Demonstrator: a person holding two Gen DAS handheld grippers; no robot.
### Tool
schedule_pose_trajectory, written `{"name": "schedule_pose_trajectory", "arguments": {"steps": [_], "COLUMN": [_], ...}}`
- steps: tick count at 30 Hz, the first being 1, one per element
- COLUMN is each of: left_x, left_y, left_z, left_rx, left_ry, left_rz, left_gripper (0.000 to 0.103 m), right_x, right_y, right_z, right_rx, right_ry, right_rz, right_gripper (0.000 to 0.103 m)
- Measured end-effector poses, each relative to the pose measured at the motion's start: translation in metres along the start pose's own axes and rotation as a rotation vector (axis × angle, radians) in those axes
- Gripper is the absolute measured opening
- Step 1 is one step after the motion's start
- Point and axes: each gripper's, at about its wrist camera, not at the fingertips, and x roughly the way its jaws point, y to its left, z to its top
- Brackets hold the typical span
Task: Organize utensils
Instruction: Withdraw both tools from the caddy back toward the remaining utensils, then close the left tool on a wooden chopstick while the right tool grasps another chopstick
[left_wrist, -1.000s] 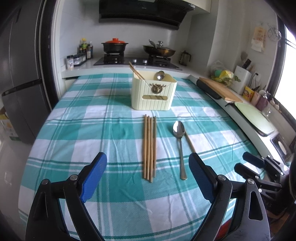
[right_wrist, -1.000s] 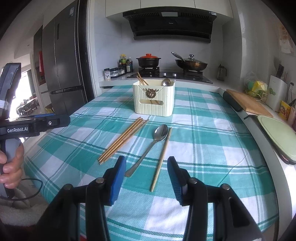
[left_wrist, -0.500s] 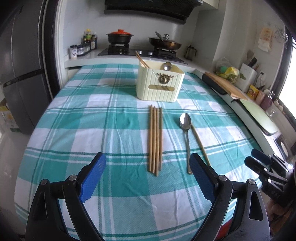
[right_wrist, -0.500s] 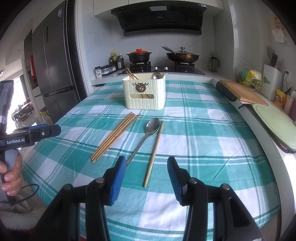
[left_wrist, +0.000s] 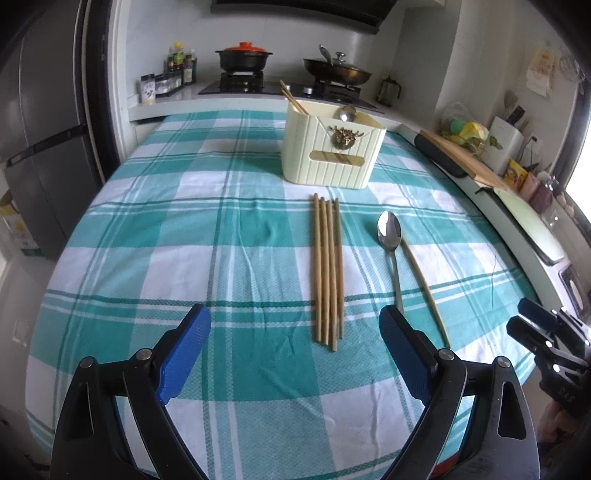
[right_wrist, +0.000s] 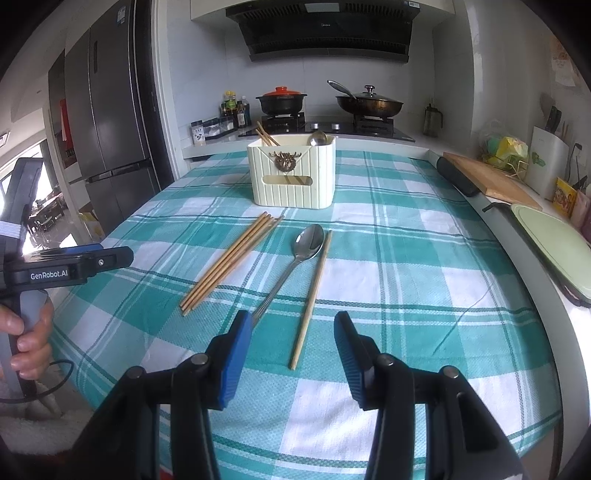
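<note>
A cream utensil holder stands at the far middle of the checked table, with chopsticks and a spoon inside. A bundle of wooden chopsticks lies in front of it. A metal spoon and a single chopstick lie to their right. My left gripper is open and empty, above the table's near edge, short of the bundle. My right gripper is open and empty, just short of the single chopstick's near end.
The teal checked tablecloth covers the table. A counter on the right holds a wooden board and a green tray. A stove with pots is behind. A fridge stands at left.
Both grippers have moved forward and lower toward the utensils, which look larger. Both stayed open. The utensils have not moved.
</note>
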Motion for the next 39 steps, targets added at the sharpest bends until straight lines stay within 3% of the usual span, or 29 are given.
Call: {"name": "schedule_pose_trajectory", "arguments": {"steps": [18,35,39], "left_x": [0.120,0.172,0.175], "left_y": [-0.005,-0.006,-0.005], "left_z": [0.054,0.057,0.059], "left_rx": [0.144,0.182,0.173], "left_ry": [0.102,0.158,0.164], "left_rz": [0.072,0.121,0.112], "left_gripper": [0.093,0.094,0.094], "right_x": [0.008,0.017,0.036], "right_y": [-0.007,-0.012,-0.017], "right_z": [-0.002,-0.002,0.003], "right_rx": [0.027,0.034,0.015], "right_ry": [0.026,0.048,0.094], "right_rz": [-0.003,-0.013,-0.023], "right_gripper": [0.047,0.047,0.047]}}
